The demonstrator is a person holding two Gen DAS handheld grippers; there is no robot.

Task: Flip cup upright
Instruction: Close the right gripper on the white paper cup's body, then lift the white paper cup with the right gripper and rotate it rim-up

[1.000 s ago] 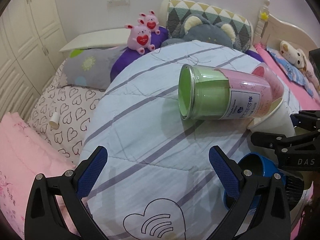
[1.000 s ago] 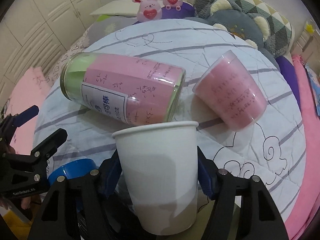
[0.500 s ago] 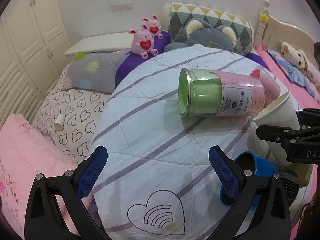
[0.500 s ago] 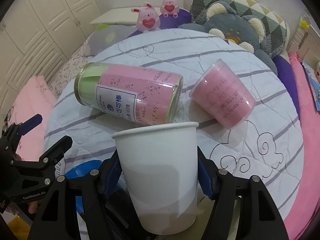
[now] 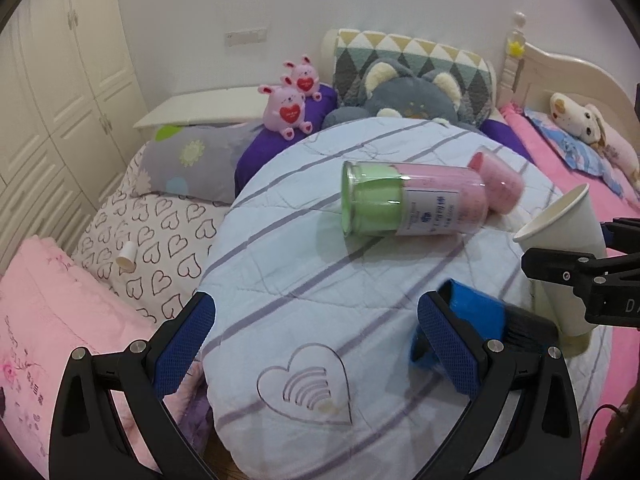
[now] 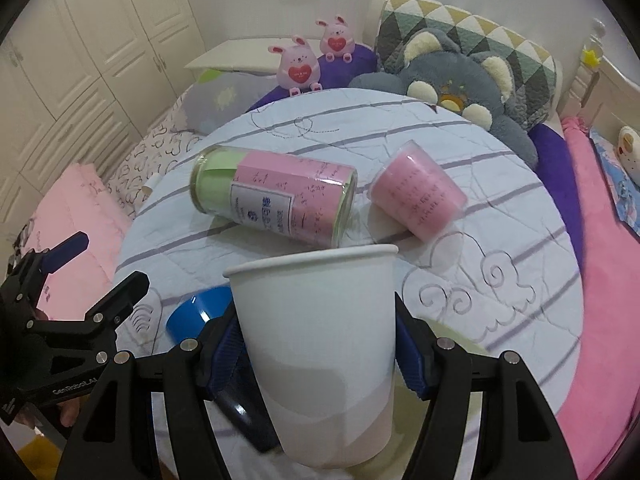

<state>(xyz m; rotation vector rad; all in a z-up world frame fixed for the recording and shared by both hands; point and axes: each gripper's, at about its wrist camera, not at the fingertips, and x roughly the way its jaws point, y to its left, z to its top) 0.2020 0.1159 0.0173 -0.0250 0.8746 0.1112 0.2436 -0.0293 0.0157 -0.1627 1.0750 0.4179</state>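
Right wrist view: right gripper (image 6: 316, 354) fingers clamp the cup (image 6: 320, 344), mouth up, above the counter (image 6: 500, 240).
Left gripper (image 5: 316, 344): fingers wide, holding nothing.
Risk: crushing the paper wall; tipping on the soft quilt at release.

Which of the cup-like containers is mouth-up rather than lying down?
The white paper cup, clamped in the right tool. The jar and pink cup lie sideways on the quilt.
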